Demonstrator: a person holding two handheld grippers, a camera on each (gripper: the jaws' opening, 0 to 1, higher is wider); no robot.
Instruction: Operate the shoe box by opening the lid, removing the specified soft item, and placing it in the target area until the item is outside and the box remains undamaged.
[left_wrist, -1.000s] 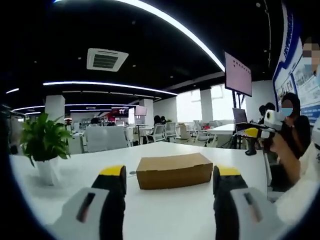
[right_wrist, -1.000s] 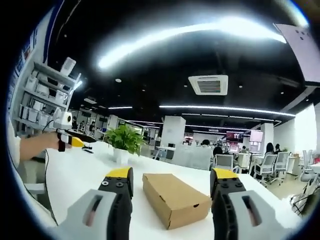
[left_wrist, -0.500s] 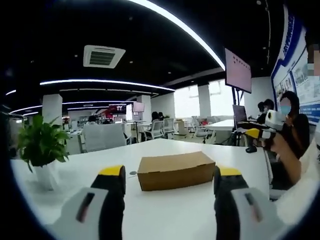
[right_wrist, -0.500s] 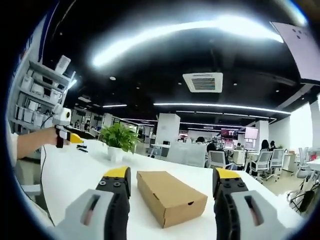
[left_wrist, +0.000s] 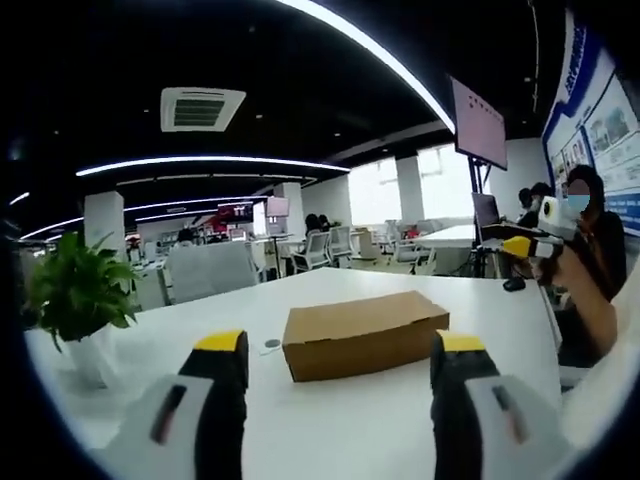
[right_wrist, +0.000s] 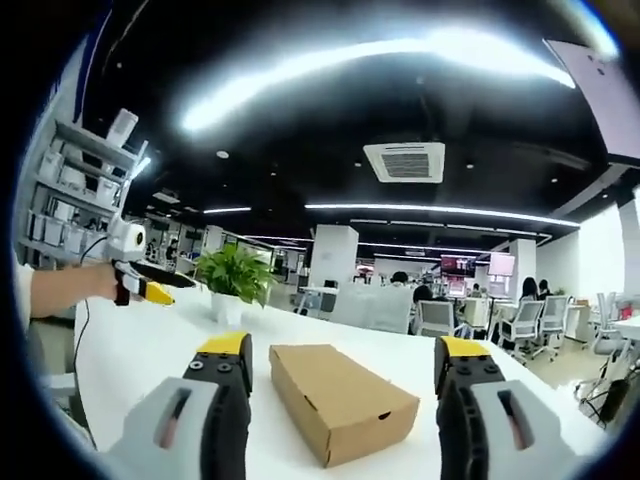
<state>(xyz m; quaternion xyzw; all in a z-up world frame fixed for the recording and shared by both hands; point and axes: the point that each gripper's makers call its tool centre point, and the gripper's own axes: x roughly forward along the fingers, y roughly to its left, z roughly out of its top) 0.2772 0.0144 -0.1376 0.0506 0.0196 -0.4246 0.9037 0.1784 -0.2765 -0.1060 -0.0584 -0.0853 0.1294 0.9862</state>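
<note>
You are holding your left claw (left_wrist: 340, 345) wide and empty above the white tabletop (left_wrist: 330, 440), with the potted plant (left_wrist: 75, 300) sitting at nine o'clock. The closed shoe box (left_wrist: 365, 335) is lying straight ahead at twelve o'clock, between the jaws but well short of them. Your right claw (right_wrist: 345, 350) is also gaping wide, facing the box's corner. You are at the approach step, I judge; next, bring one claw to the lid's edge for lifting.

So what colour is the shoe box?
Plain brown cardboard shoe box, clearest in the right gripper view.
</note>
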